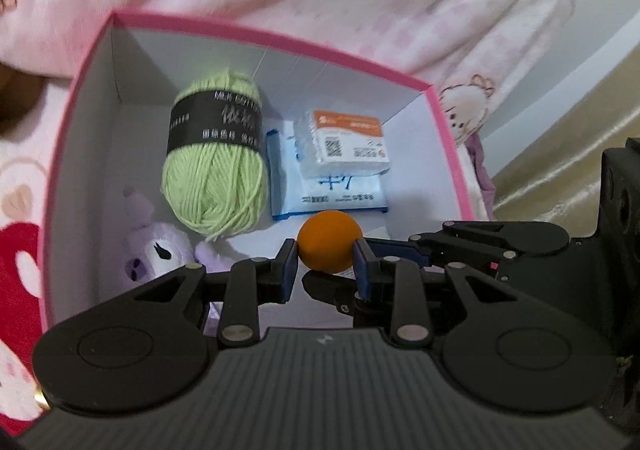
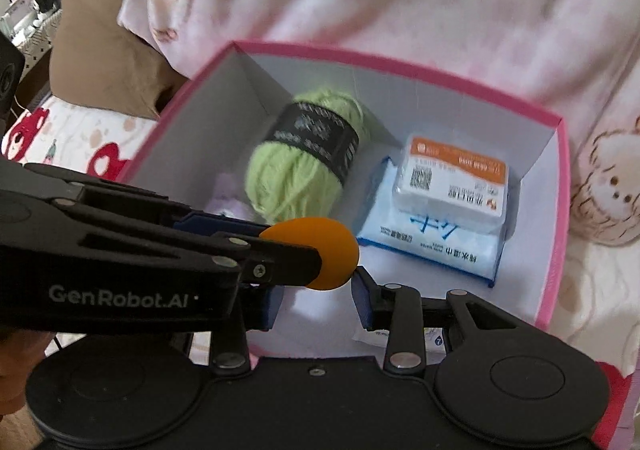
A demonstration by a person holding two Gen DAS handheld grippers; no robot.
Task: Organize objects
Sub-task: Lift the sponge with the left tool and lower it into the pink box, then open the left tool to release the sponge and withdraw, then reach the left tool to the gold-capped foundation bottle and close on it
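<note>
At the left of the pink-rimmed box point(image 1: 256, 34) lie a purple plush toy point(image 1: 156, 250) and green yarn point(image 1: 216, 177), then tissue packs point(image 1: 344, 141). The left gripper point(image 1: 326, 264), fingers clamped on the orange ball point(image 1: 329, 241), holds it over the box, seemingly for dropping in. The right gripper point(image 2: 316, 300) is slightly open, apparently empty.

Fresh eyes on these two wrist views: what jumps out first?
The small orange ball pinched in the left hand-held gripper, held over the near end of the pink-rimmed white cardboard box. Next, the pale green yarn skein with a black label lying in the box, with a purple plush toy at its near left and stacked white and blue tissue packs to its right.
</note>
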